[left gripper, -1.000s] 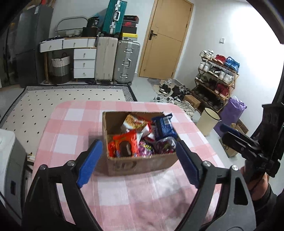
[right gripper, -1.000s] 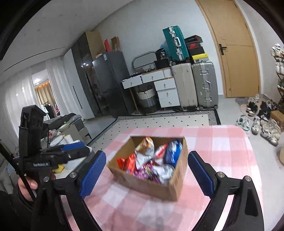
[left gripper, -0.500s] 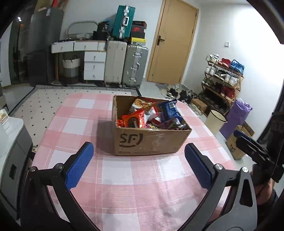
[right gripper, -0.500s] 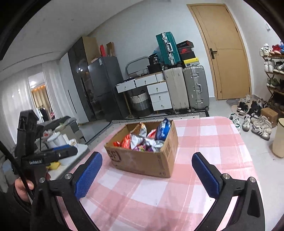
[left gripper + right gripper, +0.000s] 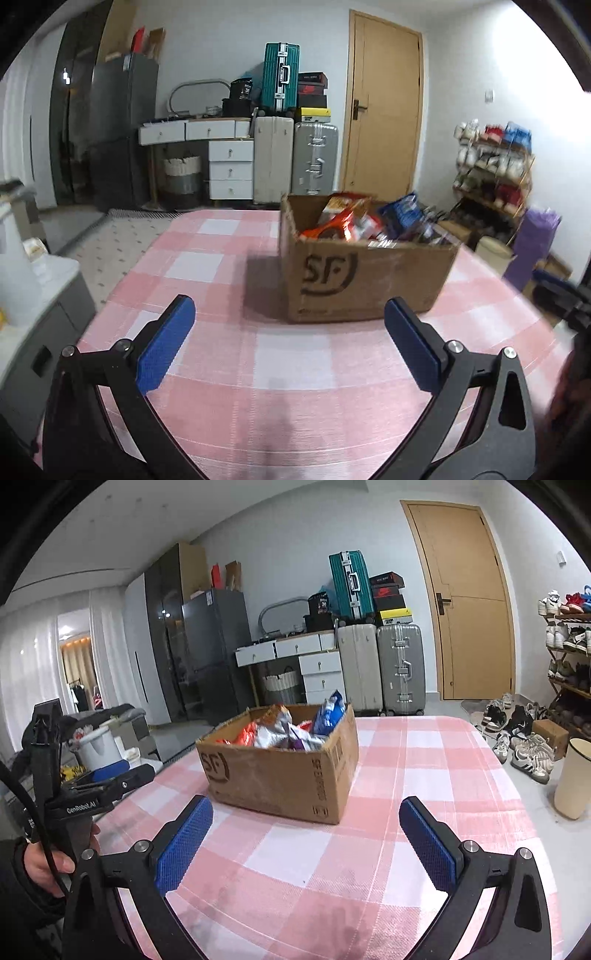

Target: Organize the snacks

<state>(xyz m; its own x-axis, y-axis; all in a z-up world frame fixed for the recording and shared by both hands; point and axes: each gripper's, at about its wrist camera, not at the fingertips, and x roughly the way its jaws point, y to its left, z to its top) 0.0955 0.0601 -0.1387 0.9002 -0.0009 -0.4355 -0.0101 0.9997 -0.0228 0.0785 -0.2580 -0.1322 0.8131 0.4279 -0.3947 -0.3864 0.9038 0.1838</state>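
Pulled back and lowered within the last second: left gripper (image 5: 288,339) and right gripper (image 5: 306,842), both with tongs wide apart and empty. Snacks (image 5: 284,731) piled in the box (image 5: 280,771) on the checked table (image 5: 424,768). Probably a retreat, snacks boxed.

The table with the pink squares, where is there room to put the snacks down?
The checked tablecloth is bare in front of the cardboard box, between it and both grippers, and to its right toward the shoes. The box itself is crowded with snack packets.
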